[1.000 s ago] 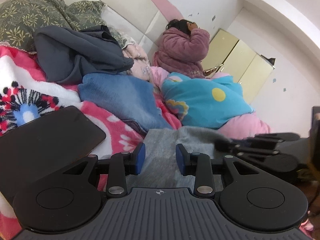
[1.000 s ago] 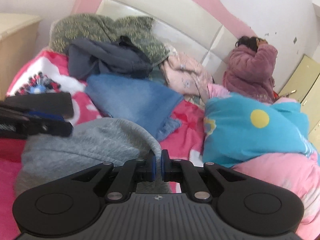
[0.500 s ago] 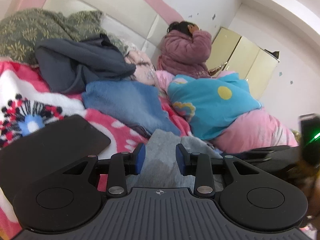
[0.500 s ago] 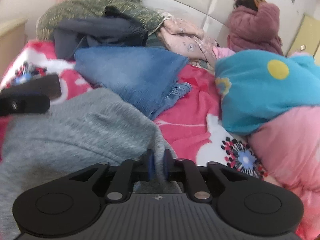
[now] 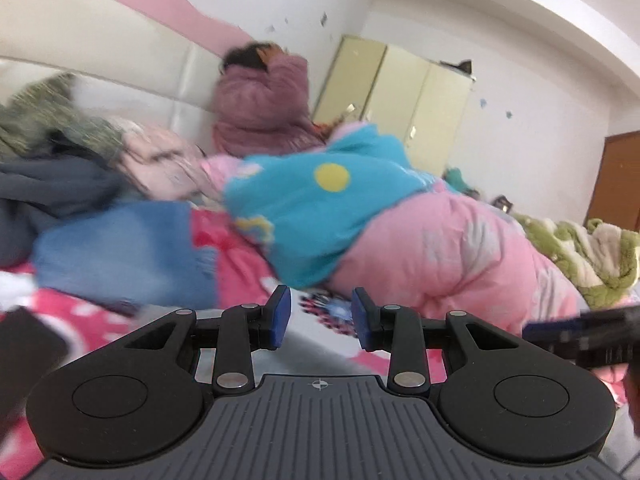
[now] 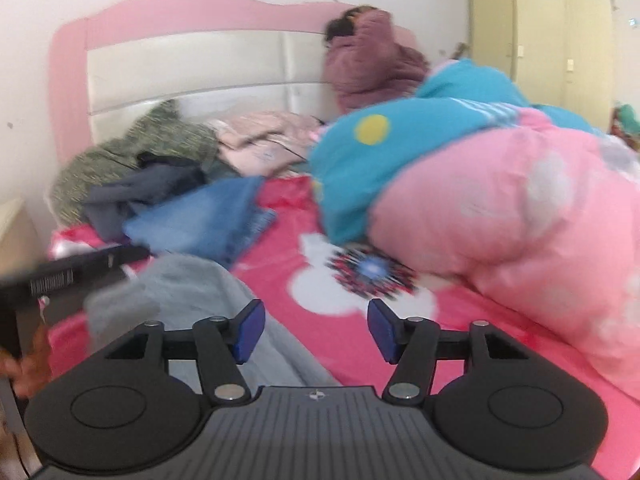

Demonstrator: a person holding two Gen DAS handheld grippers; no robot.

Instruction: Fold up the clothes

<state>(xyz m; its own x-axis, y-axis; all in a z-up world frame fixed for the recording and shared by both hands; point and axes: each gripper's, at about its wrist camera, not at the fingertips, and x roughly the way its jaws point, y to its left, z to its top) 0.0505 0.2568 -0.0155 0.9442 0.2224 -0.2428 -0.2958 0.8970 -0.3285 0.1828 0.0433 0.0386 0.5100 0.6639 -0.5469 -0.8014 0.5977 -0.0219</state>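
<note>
Nearest in the right wrist view, the right gripper point(image 6: 316, 330) has its jaws released, blue pads wide apart with nothing between them; the grey garment point(image 6: 192, 292) lies on the bed at about 10 o'clock from them, its edge running under the left-hand finger, heaped rather than flat. At 9 o'clock a dark bar of the other tool point(image 6: 76, 274) crosses in, with a hand point(image 6: 24, 364) at the frame's edge. The left gripper point(image 5: 320, 318) likewise has its jaws released, empty, over a pale grey strip of cloth point(image 5: 304, 344) just beyond its base; the other gripper shows blurred at 3 o'clock. Beyond the jaws spreads the pink flowered bedsheet point(image 6: 332, 280); at 2 o'clock bulges a pink and turquoise quilt point(image 6: 500, 208). Further, at 11 o'clock, folded blue jeans point(image 6: 208, 220) lie touching a dark grey garment point(image 6: 152, 188), with an olive patterned blanket point(image 6: 132, 156) and a pale pink garment point(image 6: 260, 136) behind them. At 12 o'clock a person in a mauve padded jacket point(image 6: 372, 60) leans on the pink and cream headboard point(image 6: 192, 68); a cream wardrobe point(image 6: 544, 28) stands at 1 o'clock. Both views are blurred.
</note>
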